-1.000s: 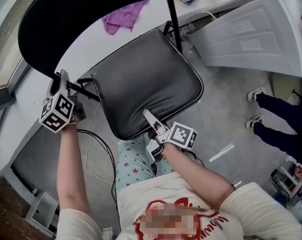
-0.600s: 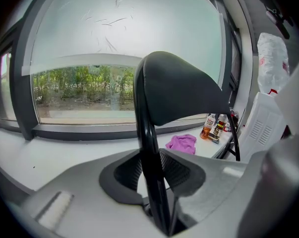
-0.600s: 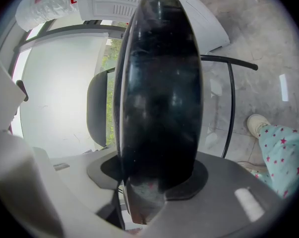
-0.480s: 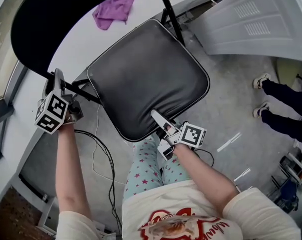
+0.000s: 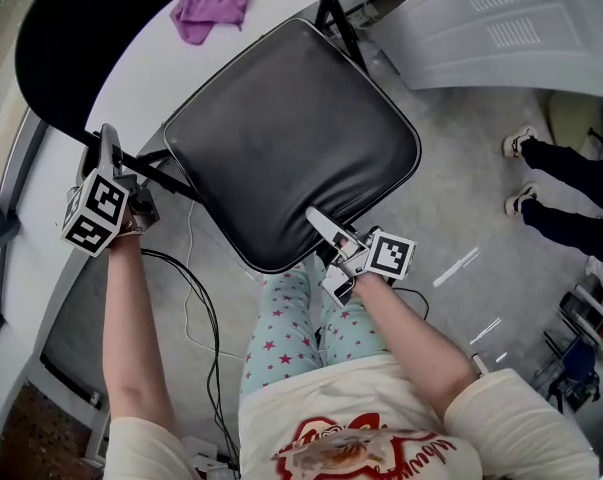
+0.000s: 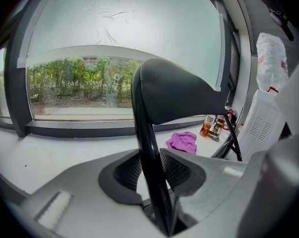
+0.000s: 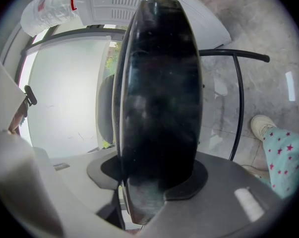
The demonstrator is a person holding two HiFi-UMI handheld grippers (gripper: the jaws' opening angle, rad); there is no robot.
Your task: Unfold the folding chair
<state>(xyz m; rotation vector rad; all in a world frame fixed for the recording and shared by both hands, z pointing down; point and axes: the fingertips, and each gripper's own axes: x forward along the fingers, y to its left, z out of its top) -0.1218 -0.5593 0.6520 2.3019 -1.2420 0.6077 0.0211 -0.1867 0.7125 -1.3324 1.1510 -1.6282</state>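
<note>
Folding chair (image 5: 291, 138), clamped in right claw (image 5: 323, 230)

Probably a workroom or lab; loose cables (image 5: 215, 318) cross the grey floor (image 5: 461, 208) by a wide window (image 6: 114, 58).

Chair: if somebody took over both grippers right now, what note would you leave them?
Left gripper: shut on the frame tube that runs up to the backrest.
Right gripper: shut on the front edge of the seat.
Done: seat swung out, facing up, looks nearly open.
Left: press the seat fully down, then let go with both.
</note>
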